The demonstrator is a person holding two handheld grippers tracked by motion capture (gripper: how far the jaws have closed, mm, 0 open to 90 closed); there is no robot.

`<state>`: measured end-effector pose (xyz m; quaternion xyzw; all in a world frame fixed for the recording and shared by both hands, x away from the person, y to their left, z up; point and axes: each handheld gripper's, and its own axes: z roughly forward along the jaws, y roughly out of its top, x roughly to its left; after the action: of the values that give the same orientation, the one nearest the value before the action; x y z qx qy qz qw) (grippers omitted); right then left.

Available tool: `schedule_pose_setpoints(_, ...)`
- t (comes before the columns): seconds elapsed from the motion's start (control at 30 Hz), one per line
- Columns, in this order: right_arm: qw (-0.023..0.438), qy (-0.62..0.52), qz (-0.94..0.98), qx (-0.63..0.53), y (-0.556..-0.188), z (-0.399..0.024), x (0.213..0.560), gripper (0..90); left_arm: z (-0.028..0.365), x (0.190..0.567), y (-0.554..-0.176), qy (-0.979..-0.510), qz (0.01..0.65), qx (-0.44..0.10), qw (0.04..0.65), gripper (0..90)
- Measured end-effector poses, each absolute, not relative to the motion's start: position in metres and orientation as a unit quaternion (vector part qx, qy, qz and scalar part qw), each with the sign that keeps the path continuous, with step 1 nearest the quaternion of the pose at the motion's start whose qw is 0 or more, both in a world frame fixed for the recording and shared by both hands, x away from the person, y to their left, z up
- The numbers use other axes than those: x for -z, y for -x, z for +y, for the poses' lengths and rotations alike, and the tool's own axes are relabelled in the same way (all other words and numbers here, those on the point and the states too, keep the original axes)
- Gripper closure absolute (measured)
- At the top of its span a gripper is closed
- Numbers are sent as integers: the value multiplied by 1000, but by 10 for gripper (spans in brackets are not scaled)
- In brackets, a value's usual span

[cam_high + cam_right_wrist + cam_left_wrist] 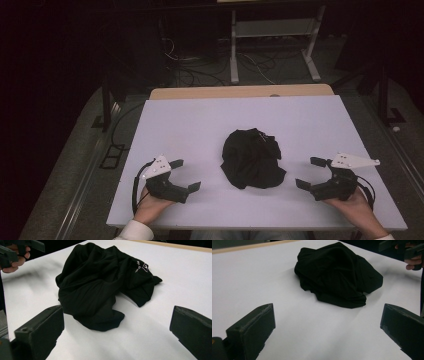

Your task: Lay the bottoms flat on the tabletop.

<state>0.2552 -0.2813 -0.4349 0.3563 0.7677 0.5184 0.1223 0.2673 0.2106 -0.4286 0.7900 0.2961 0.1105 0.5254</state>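
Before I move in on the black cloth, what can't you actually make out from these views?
- Black cloth: crumpled in a heap, so its folds hide what garment it is and where its edges run, in all three views.
- White print on the cloth: too small to read in the right gripper view.
- Underside of the cloth: hidden against the white table.
- Left tool and right tool: both open, apart from the cloth.

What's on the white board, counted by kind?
Black crumpled garment: 1
Handheld grippers, left gripper and right gripper, both open, apart from the garment: 2
Total: 3
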Motion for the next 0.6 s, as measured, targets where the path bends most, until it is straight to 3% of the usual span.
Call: schedule_pose_setpoints(0.6,127,-357,769,-514,-254,-279,432,0,207,428,-266,-798,289,-105,517,0)
